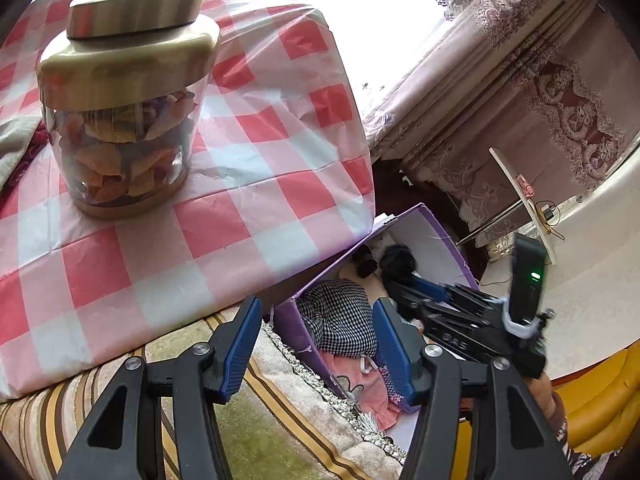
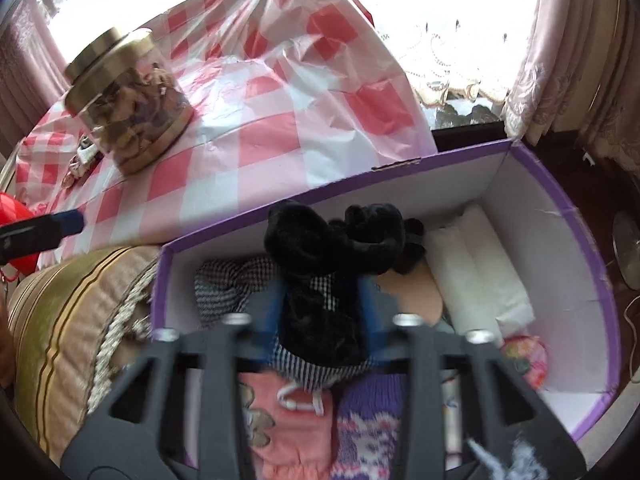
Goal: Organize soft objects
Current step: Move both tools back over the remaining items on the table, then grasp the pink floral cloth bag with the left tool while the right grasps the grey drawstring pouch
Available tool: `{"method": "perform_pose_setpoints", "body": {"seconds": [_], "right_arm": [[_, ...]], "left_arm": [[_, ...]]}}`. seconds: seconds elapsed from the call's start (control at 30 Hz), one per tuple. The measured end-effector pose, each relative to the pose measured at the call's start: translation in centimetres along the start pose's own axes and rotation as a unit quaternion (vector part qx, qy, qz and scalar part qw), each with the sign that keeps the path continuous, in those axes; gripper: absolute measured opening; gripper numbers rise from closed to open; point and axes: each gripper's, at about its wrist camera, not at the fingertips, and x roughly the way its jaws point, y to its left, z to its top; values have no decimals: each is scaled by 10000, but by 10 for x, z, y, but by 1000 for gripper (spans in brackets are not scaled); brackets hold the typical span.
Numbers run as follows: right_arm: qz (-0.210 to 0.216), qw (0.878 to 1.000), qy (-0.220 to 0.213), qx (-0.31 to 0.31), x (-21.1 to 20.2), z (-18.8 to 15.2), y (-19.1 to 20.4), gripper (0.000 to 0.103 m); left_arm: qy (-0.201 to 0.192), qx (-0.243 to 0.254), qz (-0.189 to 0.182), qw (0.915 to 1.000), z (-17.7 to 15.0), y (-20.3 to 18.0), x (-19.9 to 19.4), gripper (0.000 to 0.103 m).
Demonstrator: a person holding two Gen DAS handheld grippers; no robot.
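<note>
My right gripper (image 2: 324, 304) is shut on a black fluffy soft item (image 2: 340, 244) and holds it over the open purple box (image 2: 576, 216). The box holds a checked cloth (image 2: 224, 284), pink clothing (image 2: 288, 420), a purple knit (image 2: 368, 420) and white folded pieces (image 2: 476, 272). In the left wrist view my left gripper (image 1: 316, 340) is open and empty above the box's near corner (image 1: 288, 320). The right gripper (image 1: 404, 276) shows there over the box with the black item (image 1: 396, 258).
A table with a red and white checked cover (image 1: 248, 160) stands beside the box. A lidded jar (image 1: 124, 96) of colourful pieces sits on it. A striped cushion (image 2: 68, 320) lies left of the box. Curtains (image 1: 560, 92) hang behind.
</note>
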Motion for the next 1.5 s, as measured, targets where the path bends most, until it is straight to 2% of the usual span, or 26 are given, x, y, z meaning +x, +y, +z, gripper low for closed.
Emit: {"method": "perform_pose_setpoints", "body": {"seconds": [0.03, 0.13, 0.47, 0.67, 0.83, 0.93, 1.07, 1.27, 1.4, 1.5], "right_arm": [[15, 10000, 23, 51, 5, 0, -2, 70], [-38, 9997, 138, 185, 12, -4, -8, 70], [-173, 9980, 264, 543, -14, -25, -29, 71], [218, 9992, -79, 336, -51, -7, -1, 72], [533, 9975, -452, -86, -81, 17, 39, 76], [691, 9951, -584, -411, -91, 30, 71, 77], [841, 9902, -619, -925, -90, 47, 119, 77], [1064, 9795, -593, -1607, -84, 68, 189, 77], [1216, 9693, -557, -2062, -75, 75, 234, 77], [1328, 9608, -508, -2382, -66, 79, 264, 77]], "left_arm": [[2, -7, -7, 10000, 0, 0, 0, 59], [-15, -33, -43, 10000, -1, 2, -1, 59], [-180, -103, -105, 9997, -2, 5, -12, 59], [-478, -245, -21, 9986, -7, 22, -38, 59], [-884, -556, 205, 9943, -12, 56, -73, 59], [-1147, -812, 388, 9893, -16, 84, -97, 59], [-1396, -1326, 749, 9784, -23, 130, -127, 59], [-1639, -2129, 1255, 9550, -29, 195, -160, 59], [-1743, -2504, 1354, 9426, -31, 227, -173, 59], [-1845, -2625, 1355, 9374, -25, 245, -174, 59]]}}
